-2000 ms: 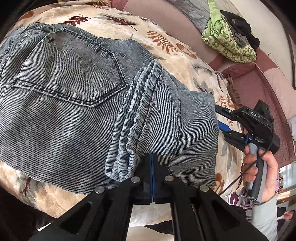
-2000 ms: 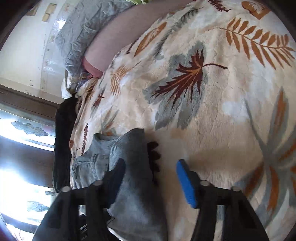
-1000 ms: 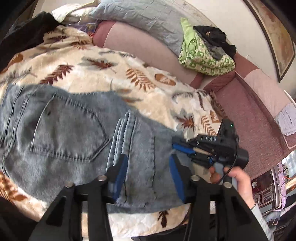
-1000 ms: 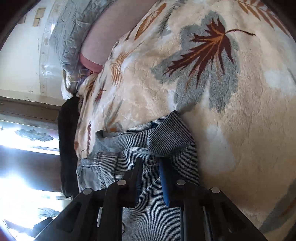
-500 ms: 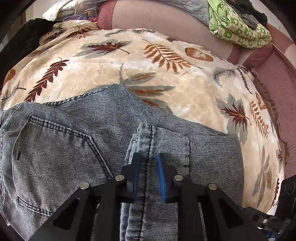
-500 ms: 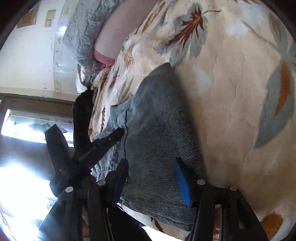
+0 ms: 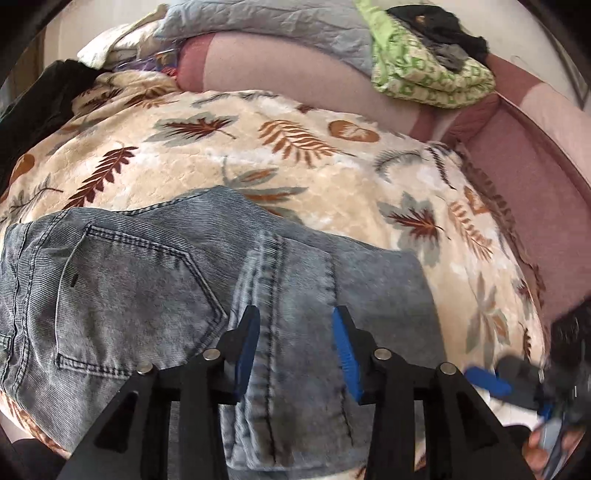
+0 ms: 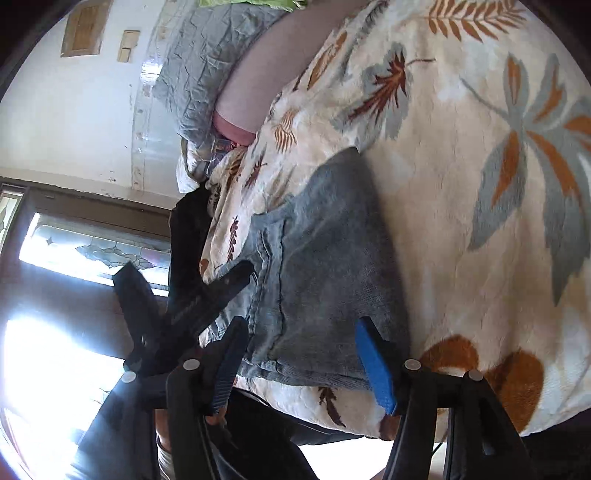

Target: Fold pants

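Note:
The folded grey-blue denim pants [image 7: 155,295] lie flat on the leaf-patterned blanket [image 7: 295,162], back pocket up at the left, the leg hems folded over the middle. My left gripper [image 7: 295,347] is open and empty, hovering over the hem fold. My right gripper [image 8: 303,362] is open and empty, just above the near right edge of the pants [image 8: 332,258]. In the right wrist view the left gripper [image 8: 192,299] shows at the left. In the left wrist view the right gripper [image 7: 517,384] is a blur at the lower right.
The blanket [image 8: 480,184] covers a pink sofa [image 7: 517,155]. A grey quilt [image 7: 266,26] and a green patterned cloth [image 7: 424,70] with dark clothes lie on the backrest. A black garment [image 7: 40,92] lies at the far left. A bright window [image 8: 55,332] is beyond.
My left gripper has opened from nearly shut over the hem fold and pulled back a little. My right gripper stays open and has drawn back toward the blanket's near edge.

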Demonstrator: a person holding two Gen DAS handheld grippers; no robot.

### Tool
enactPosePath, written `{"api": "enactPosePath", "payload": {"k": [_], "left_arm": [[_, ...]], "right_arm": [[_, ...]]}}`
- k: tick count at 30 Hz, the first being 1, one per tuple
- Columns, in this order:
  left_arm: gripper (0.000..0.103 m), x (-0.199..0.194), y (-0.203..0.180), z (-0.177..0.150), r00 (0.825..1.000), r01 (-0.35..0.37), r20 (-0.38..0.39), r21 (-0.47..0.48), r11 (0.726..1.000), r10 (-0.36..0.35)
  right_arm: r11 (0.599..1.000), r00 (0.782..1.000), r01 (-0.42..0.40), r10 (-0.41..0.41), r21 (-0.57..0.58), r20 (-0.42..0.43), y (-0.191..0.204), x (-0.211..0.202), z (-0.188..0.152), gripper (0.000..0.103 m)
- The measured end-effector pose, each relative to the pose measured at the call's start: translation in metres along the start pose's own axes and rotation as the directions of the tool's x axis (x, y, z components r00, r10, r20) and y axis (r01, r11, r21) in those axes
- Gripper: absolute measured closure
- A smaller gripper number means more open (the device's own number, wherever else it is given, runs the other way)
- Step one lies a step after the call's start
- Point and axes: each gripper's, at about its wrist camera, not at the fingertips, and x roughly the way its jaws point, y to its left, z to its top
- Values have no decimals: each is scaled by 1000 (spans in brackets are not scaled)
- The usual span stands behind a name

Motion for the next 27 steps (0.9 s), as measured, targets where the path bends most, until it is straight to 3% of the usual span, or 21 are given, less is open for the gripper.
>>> {"api": "enactPosePath", "payload": {"k": [3, 7, 11, 12, 13, 15, 17, 18, 20, 22, 24, 25, 27], "left_arm": [[59, 0, -16, -22, 999, 40, -27, 67, 997, -38], [59, 24, -23, -39, 997, 3, -83, 120, 993, 7], [59, 24, -24, -43, 998, -12, -58, 135, 991, 20], [59, 25, -25, -44, 998, -14, -54, 141, 990, 22], [59, 25, -25, -45, 999, -14, -50, 146, 989, 21], [59, 25, -24, -47, 999, -15, -38, 152, 988, 21], [59, 25, -27, -50, 999, -29, -24, 160, 987, 33], [58, 25, -29, -50, 999, -40, -19, 171, 984, 44], [58, 23, -33, -49, 998, -53, -21, 181, 982, 58], [57, 16, -29, -40, 999, -7, -39, 150, 989, 13], [56, 5, -26, -23, 999, 36, -10, 120, 992, -35], [51, 2, -25, -12, 998, 64, -2, 109, 992, -64], [49, 5, -27, 14, 992, 127, -25, 80, 989, -125]], "right_arm": [[998, 998, 57, -56, -18, 32, -2, 2, 37, 39], [987, 988, 156, -156, -33, -19, -11, 39, 91, 39], [976, 974, 199, -207, -89, -96, -14, 75, 109, 41], [964, 964, 232, -246, -132, -100, -9, 81, 110, 56], [945, 950, 282, -299, -164, -93, -6, 84, 109, 84], [926, 939, 323, -339, -193, -56, -2, 85, 110, 88], [890, 915, 382, -401, -249, -31, 2, 94, 107, 88], [892, 918, 379, -396, -247, -21, 0, 94, 107, 87], [930, 943, 322, -331, -178, -24, -6, 83, 111, 81], [952, 957, 287, -288, -108, 6, -11, 59, 104, 68], [968, 971, 238, -238, -82, 14, -9, 32, 84, 66], [978, 980, 200, -201, -60, 3, -11, 20, 70, 61], [988, 988, 150, -151, -36, -28, -17, 4, 39, 53]]}}
